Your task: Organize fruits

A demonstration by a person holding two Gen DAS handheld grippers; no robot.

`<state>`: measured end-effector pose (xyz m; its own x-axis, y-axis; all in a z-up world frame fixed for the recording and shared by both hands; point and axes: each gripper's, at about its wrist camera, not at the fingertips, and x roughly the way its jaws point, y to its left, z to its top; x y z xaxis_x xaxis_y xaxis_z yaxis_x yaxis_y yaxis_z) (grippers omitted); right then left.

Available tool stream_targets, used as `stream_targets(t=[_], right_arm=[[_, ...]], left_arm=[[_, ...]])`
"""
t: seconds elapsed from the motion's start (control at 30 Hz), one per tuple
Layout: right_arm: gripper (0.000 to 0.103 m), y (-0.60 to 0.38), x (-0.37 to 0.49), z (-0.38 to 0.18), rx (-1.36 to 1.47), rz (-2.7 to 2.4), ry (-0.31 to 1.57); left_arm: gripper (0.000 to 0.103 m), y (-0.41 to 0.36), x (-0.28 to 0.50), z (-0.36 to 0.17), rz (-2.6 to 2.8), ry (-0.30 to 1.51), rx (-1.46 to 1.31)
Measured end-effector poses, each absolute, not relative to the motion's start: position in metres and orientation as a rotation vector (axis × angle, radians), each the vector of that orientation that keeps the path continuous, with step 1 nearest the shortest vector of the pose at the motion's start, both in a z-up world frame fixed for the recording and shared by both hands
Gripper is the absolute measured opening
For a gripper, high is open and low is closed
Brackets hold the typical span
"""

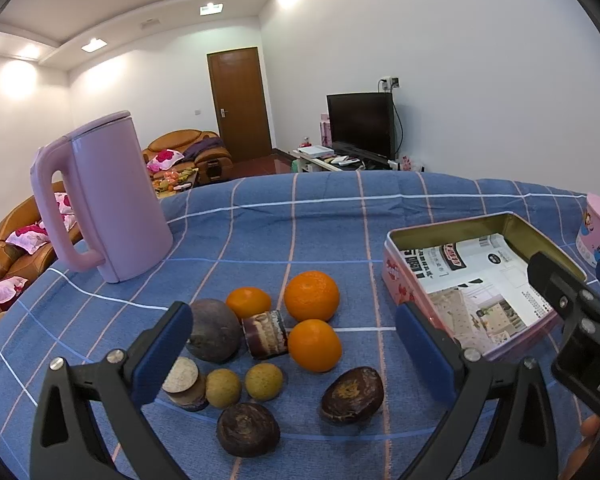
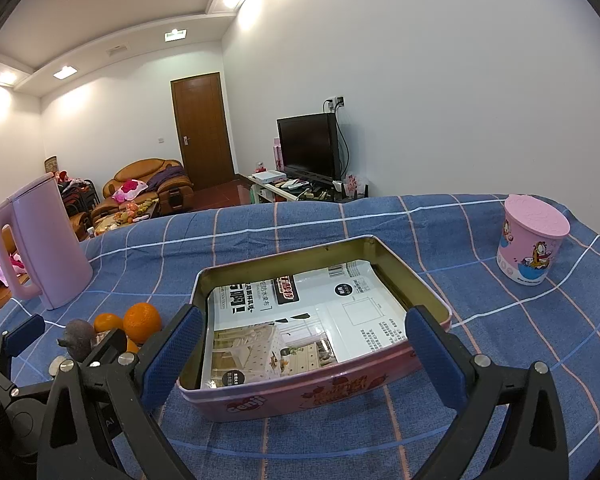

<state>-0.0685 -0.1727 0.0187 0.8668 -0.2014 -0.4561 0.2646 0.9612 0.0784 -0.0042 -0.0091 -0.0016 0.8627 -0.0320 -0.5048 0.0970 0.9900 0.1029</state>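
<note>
Here, in the left wrist view, the left gripper fills the lower frame with its jaws spread wide and nothing between the blue pads. Inside that span, low and centre, the fruits lie loose on the blue checked tablecloth: a dark wrinkled fruit nearest, another dark fruit to its right, and two small yellow-brown round fruits just behind. Next come a purple-brown round fruit, a short banded cylindrical piece and, farthest, three oranges. The open pink tin, paper-lined and holding no fruit, sits at right centre, near the pile.

In the right wrist view, the right gripper is likewise wide and holds nothing, its pads flanking the near wall of the tin. The tin's long axis runs across that frame. A pink kettle stands at far left and a lidded cartoon cup at far right.

Judged from this layout, sorting has not begun. The left gripper is the nearer to the fruit, which lies straight ahead of and below it; the tin lies to its right.
</note>
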Motion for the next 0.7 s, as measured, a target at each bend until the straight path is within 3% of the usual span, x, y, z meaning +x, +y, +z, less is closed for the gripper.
stream_targets(t=[0.7], right_arm=[[0.102,-0.1722,-0.0673,0.0175,0.143,-0.242,0.466]], left_arm=[[0.103,-0.0093,-0.0044,-0.0019,-0.075,0.534,0.119]])
